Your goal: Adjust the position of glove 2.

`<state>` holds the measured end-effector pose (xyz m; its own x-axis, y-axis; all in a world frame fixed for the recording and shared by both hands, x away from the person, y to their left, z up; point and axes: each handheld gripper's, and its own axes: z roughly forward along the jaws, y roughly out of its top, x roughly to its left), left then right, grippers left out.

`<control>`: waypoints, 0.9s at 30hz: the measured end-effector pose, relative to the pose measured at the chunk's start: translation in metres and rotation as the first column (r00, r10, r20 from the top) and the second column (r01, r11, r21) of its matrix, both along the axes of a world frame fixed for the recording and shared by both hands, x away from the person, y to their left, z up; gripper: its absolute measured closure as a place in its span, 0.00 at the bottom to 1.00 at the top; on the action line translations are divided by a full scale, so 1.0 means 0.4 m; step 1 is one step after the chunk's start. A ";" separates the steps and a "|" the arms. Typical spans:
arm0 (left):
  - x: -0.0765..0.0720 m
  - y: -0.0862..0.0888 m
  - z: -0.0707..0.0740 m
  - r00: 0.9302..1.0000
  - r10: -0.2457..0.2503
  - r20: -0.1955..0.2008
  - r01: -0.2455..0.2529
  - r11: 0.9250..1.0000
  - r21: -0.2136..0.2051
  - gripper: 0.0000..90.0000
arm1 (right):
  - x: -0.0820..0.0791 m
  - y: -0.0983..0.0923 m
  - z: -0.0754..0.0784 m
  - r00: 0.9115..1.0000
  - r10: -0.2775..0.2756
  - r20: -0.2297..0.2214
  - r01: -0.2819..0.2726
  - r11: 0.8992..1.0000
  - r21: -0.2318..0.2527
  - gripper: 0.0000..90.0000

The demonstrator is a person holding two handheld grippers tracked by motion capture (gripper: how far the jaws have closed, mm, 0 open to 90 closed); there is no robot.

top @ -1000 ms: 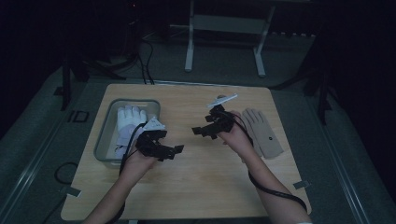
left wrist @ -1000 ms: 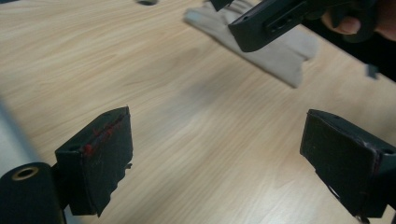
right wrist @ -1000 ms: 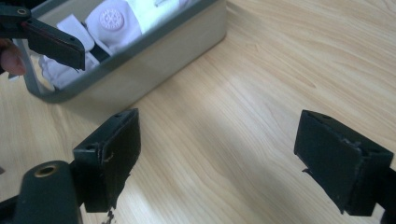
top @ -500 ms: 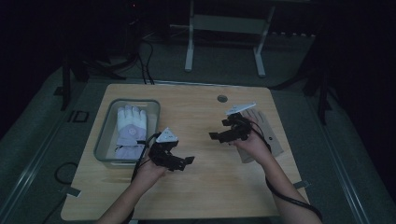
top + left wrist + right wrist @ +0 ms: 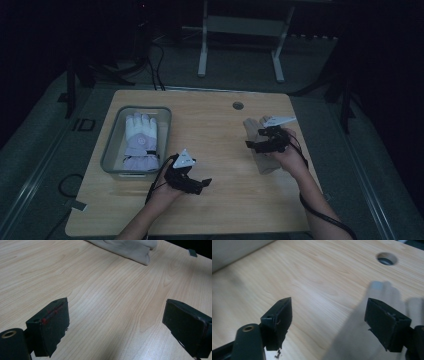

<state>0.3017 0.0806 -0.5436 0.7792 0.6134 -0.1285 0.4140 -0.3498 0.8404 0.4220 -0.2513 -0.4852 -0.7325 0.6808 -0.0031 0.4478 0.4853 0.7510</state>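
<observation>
The grey glove (image 5: 260, 150) lies flat near the bench's right edge. The right gripper (image 5: 254, 145) has swung over from mid-bench to sit above it, its open fingers just narrowing with nothing clamped: pickup looks imminent. The left gripper (image 5: 202, 184), fingers open and empty, has withdrawn from the tray (image 5: 111, 155) holding the white glove (image 5: 140, 140).

The high view is dim, its surroundings nearly black, and only the wooden table (image 5: 215, 130) catches soft light from overhead. Both gripper views are brighter and evenly lit, with faint shadows. In the right gripper view a pale glove (image 5: 377, 315) is smeared, probably by motion blur; the near jaws look soft.
</observation>
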 end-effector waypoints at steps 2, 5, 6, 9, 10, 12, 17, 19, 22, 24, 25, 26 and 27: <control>-0.001 0.003 -0.010 1.000 0.000 -0.002 0.000 1.000 -0.014 0.08 | 0.004 -0.023 -0.012 1.000 -0.007 0.017 0.007 1.000 0.006 0.26; 0.001 0.009 -0.024 1.000 -0.005 -0.028 0.004 0.999 -0.036 0.08 | 0.017 -0.057 -0.037 0.999 -0.050 0.006 0.050 0.999 -0.008 0.29; 0.001 0.012 -0.027 1.000 -0.006 -0.029 0.005 0.999 -0.050 0.08 | 0.021 -0.064 -0.043 0.998 -0.062 0.003 0.062 0.998 -0.011 0.31; 0.000 0.016 -0.036 1.000 0.009 -0.029 -0.012 0.996 -0.087 0.08 | 0.038 -0.090 -0.067 0.995 -0.099 -0.018 0.098 0.995 -0.023 0.35; 0.000 0.016 -0.038 1.000 0.013 -0.027 -0.015 0.996 -0.083 0.08 | 0.045 -0.099 -0.078 0.993 -0.114 -0.019 0.113 0.993 -0.040 0.37; -0.004 0.015 -0.044 1.000 0.018 -0.014 -0.019 0.997 -0.070 0.08 | 0.053 -0.106 -0.093 0.992 -0.123 -0.030 0.121 0.991 -0.055 0.39; -0.011 0.023 -0.053 1.000 0.030 -0.002 -0.030 0.997 -0.065 0.08 | 0.061 -0.106 -0.134 0.994 -0.104 -0.038 0.099 0.989 -0.109 0.40; -0.013 0.029 -0.058 0.999 0.040 -0.002 -0.040 0.996 -0.082 0.08 | 0.061 -0.100 -0.152 0.995 -0.088 -0.042 0.082 0.988 -0.132 0.41; -0.016 0.036 -0.062 0.999 0.051 0.004 -0.050 0.995 -0.083 0.08 | 0.060 -0.100 -0.164 0.994 -0.100 -0.038 0.094 0.988 -0.125 0.47; -0.018 0.038 -0.065 0.999 0.051 0.001 -0.051 0.995 -0.081 0.08 | 0.057 -0.099 -0.163 0.993 -0.109 -0.041 0.103 0.987 -0.124 0.53; -0.018 0.040 -0.068 0.999 0.052 0.000 -0.052 0.995 -0.080 0.08 | 0.055 -0.097 -0.161 0.994 -0.102 -0.043 0.096 0.988 -0.124 0.57; -0.018 0.040 -0.069 0.999 0.050 -0.004 -0.050 0.995 -0.081 0.08 | 0.053 -0.094 -0.160 0.993 -0.111 -0.045 0.104 0.987 -0.125 0.58; -0.018 0.039 -0.069 0.999 0.048 -0.004 -0.048 0.996 -0.079 0.08 | 0.053 -0.093 -0.160 0.992 -0.116 -0.046 0.110 0.986 -0.126 0.60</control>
